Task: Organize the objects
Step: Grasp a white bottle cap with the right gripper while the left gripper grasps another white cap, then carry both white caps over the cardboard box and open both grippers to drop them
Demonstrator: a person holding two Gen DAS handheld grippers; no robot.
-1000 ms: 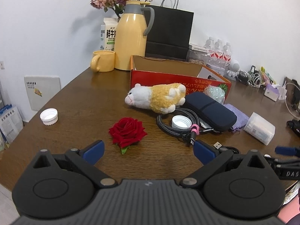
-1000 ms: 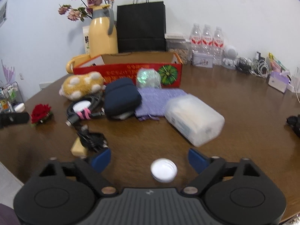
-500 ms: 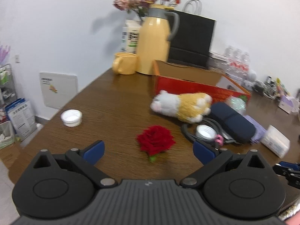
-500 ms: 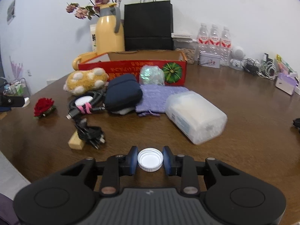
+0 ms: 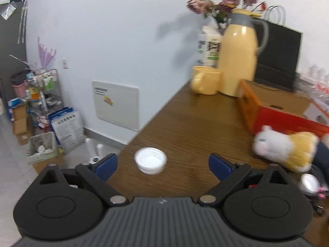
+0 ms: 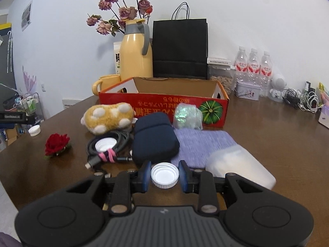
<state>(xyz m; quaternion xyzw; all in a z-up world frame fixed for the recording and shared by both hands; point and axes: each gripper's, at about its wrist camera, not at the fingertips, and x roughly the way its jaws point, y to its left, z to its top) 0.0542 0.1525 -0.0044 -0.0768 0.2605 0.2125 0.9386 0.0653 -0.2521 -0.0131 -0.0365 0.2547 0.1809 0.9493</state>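
Observation:
My right gripper (image 6: pixel 164 176) is shut on a white bottle cap (image 6: pixel 164 175) and holds it above the table, in front of a dark blue case (image 6: pixel 154 142). My left gripper (image 5: pixel 162 164) is open, with a second white cap (image 5: pixel 150 162) on the table's left edge between its fingers, nearer the left one. That cap also shows in the right wrist view (image 6: pixel 34 130). A third cap (image 6: pixel 105 145) lies inside a coiled black cable (image 6: pixel 121 142). An open red cardboard box (image 6: pixel 164 105) stands behind.
A red rose (image 6: pixel 56 144), a plush toy (image 6: pixel 109 117), a purple cloth (image 6: pixel 203 144), a clear plastic pack (image 6: pixel 240 166) and a shiny wrapped ball (image 6: pixel 187 117) lie on the brown table. A yellow jug (image 6: pixel 135 55), mug (image 5: pixel 205 80), black bag (image 6: pixel 180 49) and water bottles (image 6: pixel 254 65) stand behind.
My right gripper closed on the white cap and lifted it forward toward the case. My left gripper swung left from the rose to the cap at the table's edge.

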